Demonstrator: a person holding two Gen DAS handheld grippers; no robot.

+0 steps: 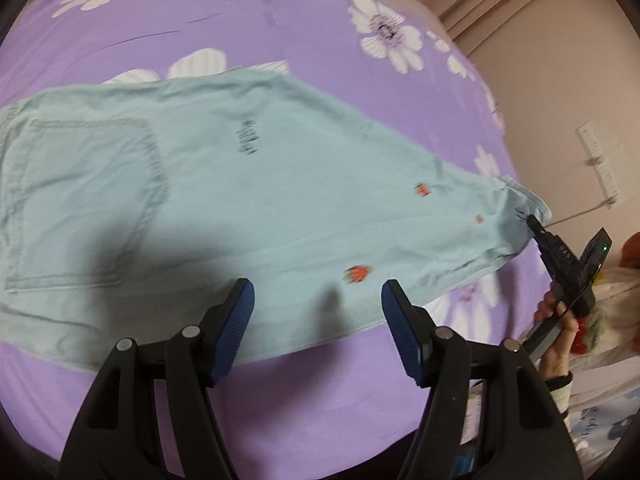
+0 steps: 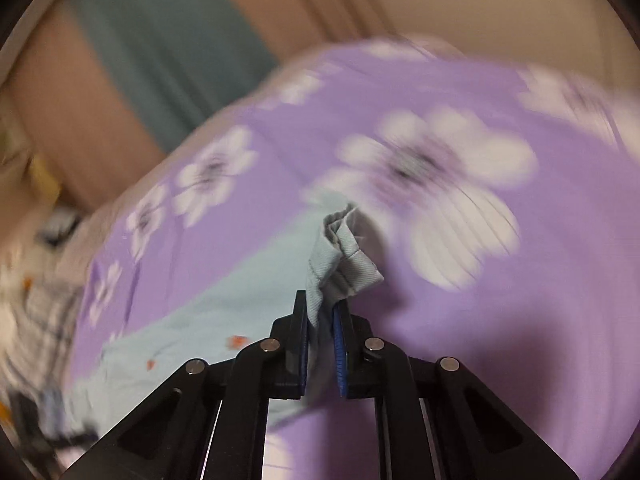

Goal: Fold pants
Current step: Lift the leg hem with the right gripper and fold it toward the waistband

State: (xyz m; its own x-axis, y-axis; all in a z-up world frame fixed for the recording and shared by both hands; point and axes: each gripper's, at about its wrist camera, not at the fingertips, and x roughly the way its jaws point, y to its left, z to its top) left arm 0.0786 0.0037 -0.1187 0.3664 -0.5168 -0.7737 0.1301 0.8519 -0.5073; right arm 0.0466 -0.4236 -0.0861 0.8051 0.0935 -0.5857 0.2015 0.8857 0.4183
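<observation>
Folding stage: early, by my judgement; the pants (image 1: 224,184) lie on the purple flowered sheet (image 1: 168,20), apparently already doubled leg over leg, though the layers are hard to tell apart, and no crosswise fold shows yet.

Pants position: spread flat across the sheet, waist and back pocket (image 1: 84,200) toward the left of the left wrist view, leg narrowing to the hem (image 1: 524,200) at the right.

Right gripper (image 2: 320,316): jaws narrow, pinching the bunched hem (image 2: 344,248), which is lifted slightly off the sheet; strong blur in the right wrist view suggests motion.

Left gripper (image 1: 316,300): jaws wide, holding nothing, hovering over the near edge of the pants near a strawberry print (image 1: 357,274); whether the tips touch cloth I cannot tell.

Done: the pants are laid out fairly smooth and the hem end is gripped.

Left: carrying the hem over toward the waist, probably a second fold after that, then smoothing.

Clutter: other cloth lies at the right edge of the bed, well apart from the pants.

Risk: only one hem corner seems pinched, so the layers may slide apart when lifted.
</observation>
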